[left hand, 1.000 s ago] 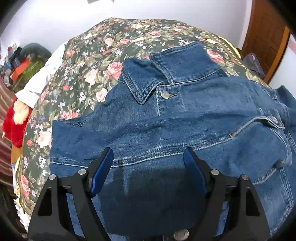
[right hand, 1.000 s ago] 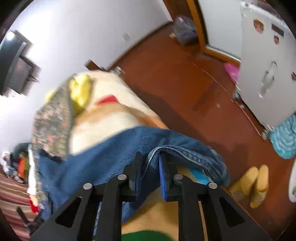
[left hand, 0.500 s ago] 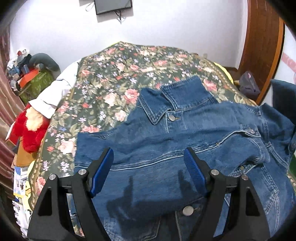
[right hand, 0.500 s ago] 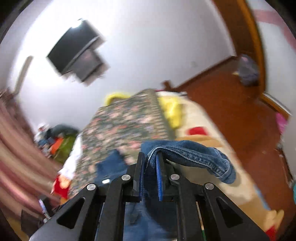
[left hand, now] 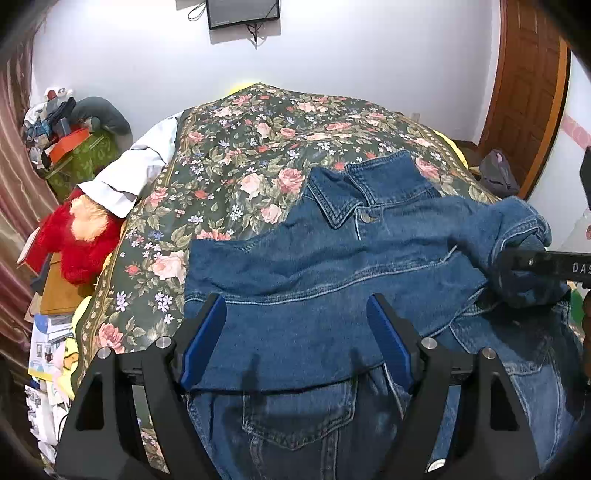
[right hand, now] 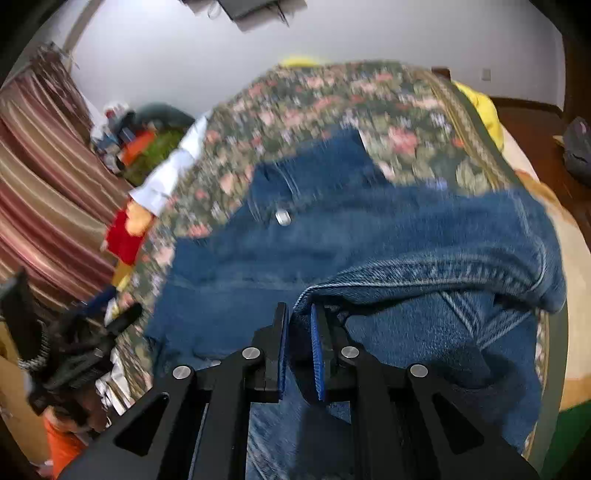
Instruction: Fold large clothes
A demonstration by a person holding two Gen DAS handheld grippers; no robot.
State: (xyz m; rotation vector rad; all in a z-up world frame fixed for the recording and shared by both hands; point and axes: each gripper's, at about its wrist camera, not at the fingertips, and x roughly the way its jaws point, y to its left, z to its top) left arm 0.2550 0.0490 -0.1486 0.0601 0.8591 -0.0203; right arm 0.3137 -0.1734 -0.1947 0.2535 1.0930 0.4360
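Note:
A blue denim jacket (left hand: pixel 332 266) lies front up on a floral bedspread (left hand: pixel 258 147), collar toward the far wall. Its left sleeve is folded across the chest. My left gripper (left hand: pixel 295 339) is open and empty, hovering just above the jacket's lower chest. My right gripper (right hand: pixel 299 343) is shut on the cuff of the jacket's right sleeve (right hand: pixel 424 273) and holds it lifted over the jacket's right side. In the left wrist view the right gripper (left hand: pixel 517 258) shows at the right edge with the sleeve bunched around it. The right wrist view is motion-blurred.
A red plush toy (left hand: pixel 79 236) and stacked books lie left of the bed. A cluttered green box (left hand: pixel 74 155) stands in the far left corner. A TV (left hand: pixel 242 13) hangs on the wall. A wooden door (left hand: pixel 524 92) and a dark bag (left hand: pixel 498 177) are at the right.
My right gripper has swung the sleeve from beside the bed up and over the jacket. My left gripper has lifted and drawn back from the jacket, still open.

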